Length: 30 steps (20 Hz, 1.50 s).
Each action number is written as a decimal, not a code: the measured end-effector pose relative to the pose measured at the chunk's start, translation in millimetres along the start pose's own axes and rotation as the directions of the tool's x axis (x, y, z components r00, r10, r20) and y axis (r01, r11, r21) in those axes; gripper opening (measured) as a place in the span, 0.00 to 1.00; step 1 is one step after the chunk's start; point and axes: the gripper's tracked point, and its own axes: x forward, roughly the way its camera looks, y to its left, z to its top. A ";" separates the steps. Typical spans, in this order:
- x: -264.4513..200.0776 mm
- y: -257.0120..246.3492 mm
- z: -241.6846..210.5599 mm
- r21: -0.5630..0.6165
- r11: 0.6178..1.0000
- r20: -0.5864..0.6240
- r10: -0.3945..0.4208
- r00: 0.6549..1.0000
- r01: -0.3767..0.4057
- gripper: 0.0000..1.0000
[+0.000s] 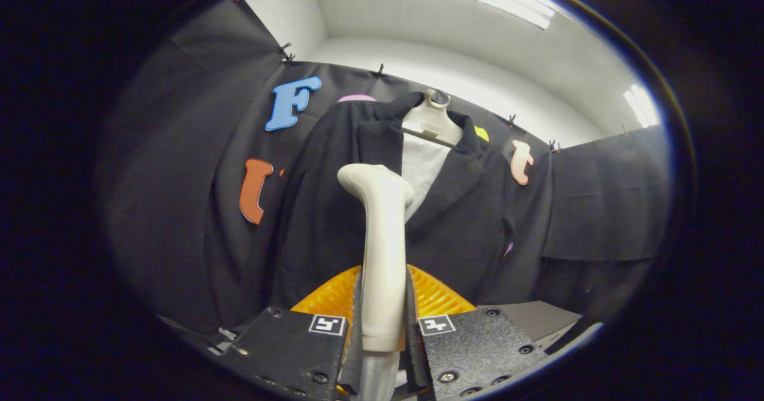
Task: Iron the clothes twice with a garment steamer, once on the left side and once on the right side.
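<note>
Against the booth's black cloth wall hangs the dark jacket (334,210). My tool (383,323) is clamped on the steamer (382,240), whose head sits before the jacket's lapel; I should stroke slowly, keeping it close.

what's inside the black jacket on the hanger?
The open black jacket shows a white garment on the white hanger. The gripper, shut on the white steamer handle, covers its lower part.
</note>
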 end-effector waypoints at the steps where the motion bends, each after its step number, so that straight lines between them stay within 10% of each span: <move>1: -2.3 0.7 -4.7 0.001 1.000 -0.010 0.001 1.000 -0.001 0.31; 30: -54.6 24.7 -123.1 -0.021 0.997 -0.186 0.064 0.980 -0.069 0.31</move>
